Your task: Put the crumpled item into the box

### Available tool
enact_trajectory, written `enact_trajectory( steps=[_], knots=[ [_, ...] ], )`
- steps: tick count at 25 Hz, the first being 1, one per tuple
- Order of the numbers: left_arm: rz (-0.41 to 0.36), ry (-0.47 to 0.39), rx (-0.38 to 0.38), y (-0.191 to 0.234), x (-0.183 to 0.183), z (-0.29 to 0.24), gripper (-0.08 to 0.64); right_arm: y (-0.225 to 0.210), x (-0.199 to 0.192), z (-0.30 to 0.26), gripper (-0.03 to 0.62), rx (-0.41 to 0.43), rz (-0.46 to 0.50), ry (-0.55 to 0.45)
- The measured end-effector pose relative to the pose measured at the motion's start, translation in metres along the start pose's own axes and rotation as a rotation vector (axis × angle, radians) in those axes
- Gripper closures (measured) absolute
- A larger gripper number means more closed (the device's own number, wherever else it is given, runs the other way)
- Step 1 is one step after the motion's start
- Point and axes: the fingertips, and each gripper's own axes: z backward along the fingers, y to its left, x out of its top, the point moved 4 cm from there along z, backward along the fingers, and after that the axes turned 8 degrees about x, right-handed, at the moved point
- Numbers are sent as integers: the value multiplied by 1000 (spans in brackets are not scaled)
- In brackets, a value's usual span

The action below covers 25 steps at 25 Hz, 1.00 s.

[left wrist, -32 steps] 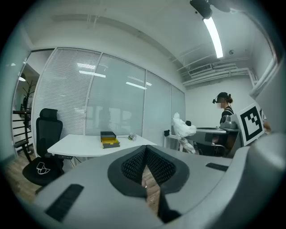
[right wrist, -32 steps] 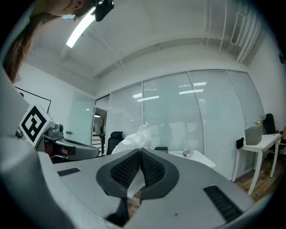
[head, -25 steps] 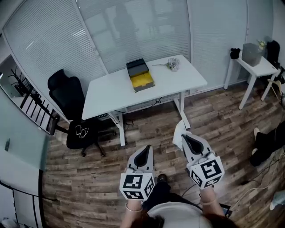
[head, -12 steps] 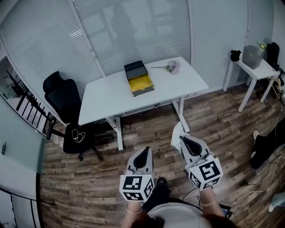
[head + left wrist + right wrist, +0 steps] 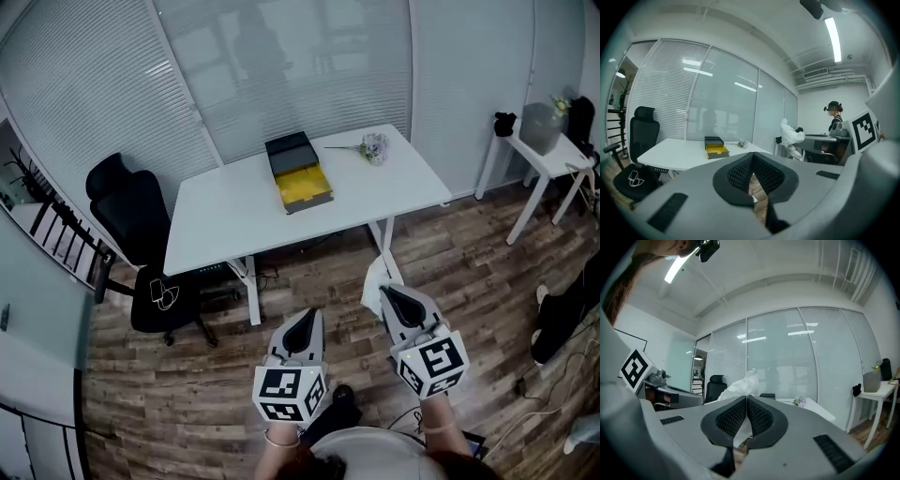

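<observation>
A crumpled white item [image 5: 376, 282] sticks out of my right gripper [image 5: 395, 295], which is shut on it; in the right gripper view the white crumpled item [image 5: 740, 387] rises above the closed jaws. My left gripper [image 5: 304, 320] is shut with nothing in it, and the left gripper view shows its jaws [image 5: 752, 176] pressed together. The box [image 5: 297, 172], dark with a yellow inside, lies open on the white table [image 5: 234, 206], well ahead of both grippers. It also shows small in the left gripper view as the box [image 5: 716, 148].
A black office chair [image 5: 141, 234] stands left of the table. A small bunch of flowers [image 5: 370, 146] lies on the table's far right. A white side table [image 5: 539, 155] with a grey container stands at the right. Glass walls with blinds close off the back. A person [image 5: 834, 122] sits at a desk.
The view has shifted slightly; the table sits a little nearer and more centred. Both grippers keep their pose, the right one still holding the white item.
</observation>
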Motion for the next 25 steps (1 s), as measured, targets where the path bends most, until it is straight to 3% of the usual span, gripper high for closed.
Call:
enact_trajectory(
  steps=[12,25],
  knots=[
    [25,-3,-15,47,13,-49,545,-12,7,-69,560,2,18,18],
    [38,-15,-46,90,19,-77,545,-16,6,-112,560,-59,-18,20]
  ],
)
